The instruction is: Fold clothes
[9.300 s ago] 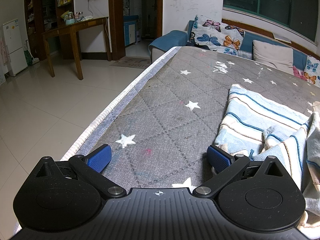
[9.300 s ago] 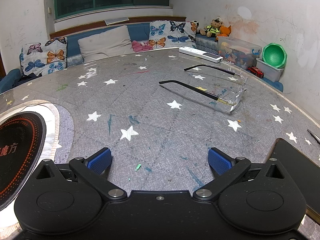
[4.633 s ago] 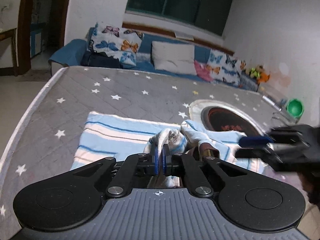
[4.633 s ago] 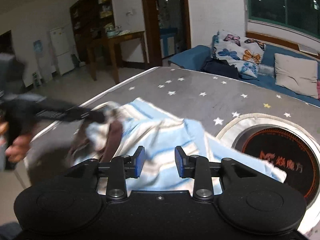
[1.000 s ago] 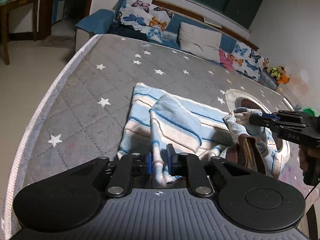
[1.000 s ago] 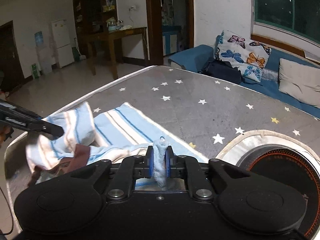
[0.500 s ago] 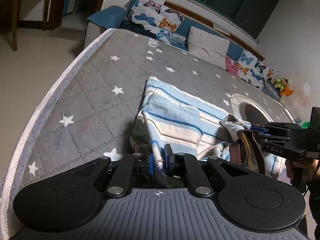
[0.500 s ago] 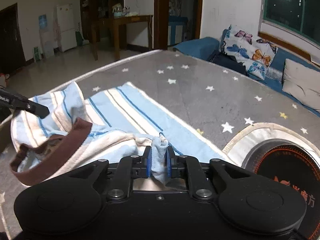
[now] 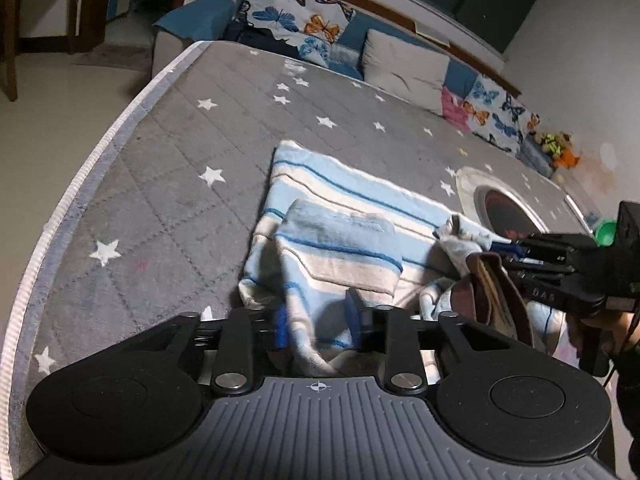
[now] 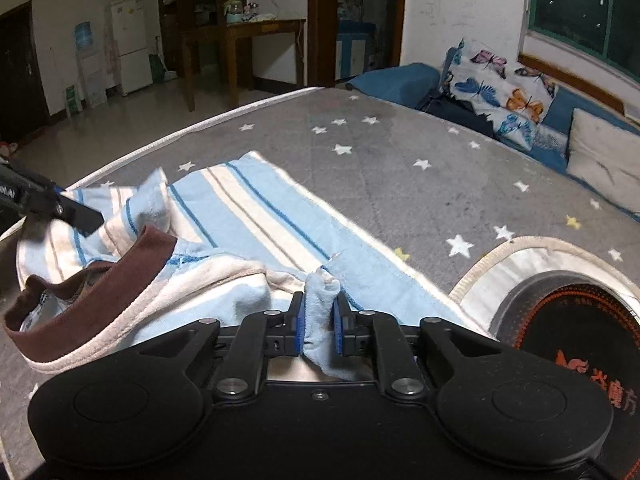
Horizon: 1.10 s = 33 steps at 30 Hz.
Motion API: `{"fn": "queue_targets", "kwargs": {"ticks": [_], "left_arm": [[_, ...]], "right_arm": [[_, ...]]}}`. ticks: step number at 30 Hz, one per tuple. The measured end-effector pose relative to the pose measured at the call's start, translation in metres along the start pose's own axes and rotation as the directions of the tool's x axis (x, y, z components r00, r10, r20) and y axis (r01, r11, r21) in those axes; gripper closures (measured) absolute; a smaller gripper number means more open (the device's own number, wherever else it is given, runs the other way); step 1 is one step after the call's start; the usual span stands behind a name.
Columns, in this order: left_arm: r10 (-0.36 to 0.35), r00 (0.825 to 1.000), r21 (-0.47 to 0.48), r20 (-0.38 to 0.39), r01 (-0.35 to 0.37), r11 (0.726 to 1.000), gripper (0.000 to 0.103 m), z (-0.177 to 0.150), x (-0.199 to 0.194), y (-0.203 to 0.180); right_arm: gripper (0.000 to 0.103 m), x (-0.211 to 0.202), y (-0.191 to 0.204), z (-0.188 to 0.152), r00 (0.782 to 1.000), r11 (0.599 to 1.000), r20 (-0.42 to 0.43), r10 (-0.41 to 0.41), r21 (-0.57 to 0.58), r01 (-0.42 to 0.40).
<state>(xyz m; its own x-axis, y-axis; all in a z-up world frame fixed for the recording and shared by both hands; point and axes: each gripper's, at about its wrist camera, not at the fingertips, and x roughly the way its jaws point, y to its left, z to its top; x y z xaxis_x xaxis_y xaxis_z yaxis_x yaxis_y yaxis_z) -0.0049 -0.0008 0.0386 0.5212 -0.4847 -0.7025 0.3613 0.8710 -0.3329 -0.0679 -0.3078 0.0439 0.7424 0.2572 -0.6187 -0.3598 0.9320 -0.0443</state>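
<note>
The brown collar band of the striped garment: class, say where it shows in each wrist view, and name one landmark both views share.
Left wrist view: the brown collar band is at right of centre, just under the right hand-held gripper.
Right wrist view: the brown collar band is at lower left, arching over the striped garment.
Shared landmark: the round black mat.

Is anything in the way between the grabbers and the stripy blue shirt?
Nothing visible. The right gripper is shut on a bunch of the blue-and-white striped fleece shirt. The left gripper is open with shirt cloth between its fingers, all on the grey star-patterned mattress.
</note>
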Motion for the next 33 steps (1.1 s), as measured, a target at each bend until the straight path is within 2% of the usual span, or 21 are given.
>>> {"fn": "queue_targets", "kwargs": {"ticks": [6,18,20,28,33], "left_arm": [[0.017,0.999,-0.007,0.033,-0.017,1.0,0.096,0.011,-0.009,-0.002],[0.026,0.996,0.005,0.08,-0.026,1.0,0.096,0.081,-0.001,-0.022],[0.027,0.996,-0.009,0.083,-0.027,1.0,0.096,0.095,0.002,-0.022],[0.072,0.992,-0.04,0.105,-0.069,0.997,0.096,0.168,0.019,-0.025],[0.097,0.978,-0.061,0.185,-0.087,0.994,0.096,0.241,0.02,-0.037]], "right_arm": [[0.091,-0.015,-0.01,0.012,0.999,0.999,0.025,-0.032,-0.001,0.032],[0.092,-0.046,-0.031,0.035,0.992,0.995,0.076,-0.096,-0.001,0.096],[0.092,-0.036,-0.042,0.056,0.99,0.993,0.081,-0.117,0.008,0.117],[0.092,-0.03,-0.089,0.084,0.976,0.979,0.094,-0.195,0.073,0.189],[0.092,-0.027,-0.123,0.131,0.948,0.958,0.147,-0.282,0.091,0.27]]}}
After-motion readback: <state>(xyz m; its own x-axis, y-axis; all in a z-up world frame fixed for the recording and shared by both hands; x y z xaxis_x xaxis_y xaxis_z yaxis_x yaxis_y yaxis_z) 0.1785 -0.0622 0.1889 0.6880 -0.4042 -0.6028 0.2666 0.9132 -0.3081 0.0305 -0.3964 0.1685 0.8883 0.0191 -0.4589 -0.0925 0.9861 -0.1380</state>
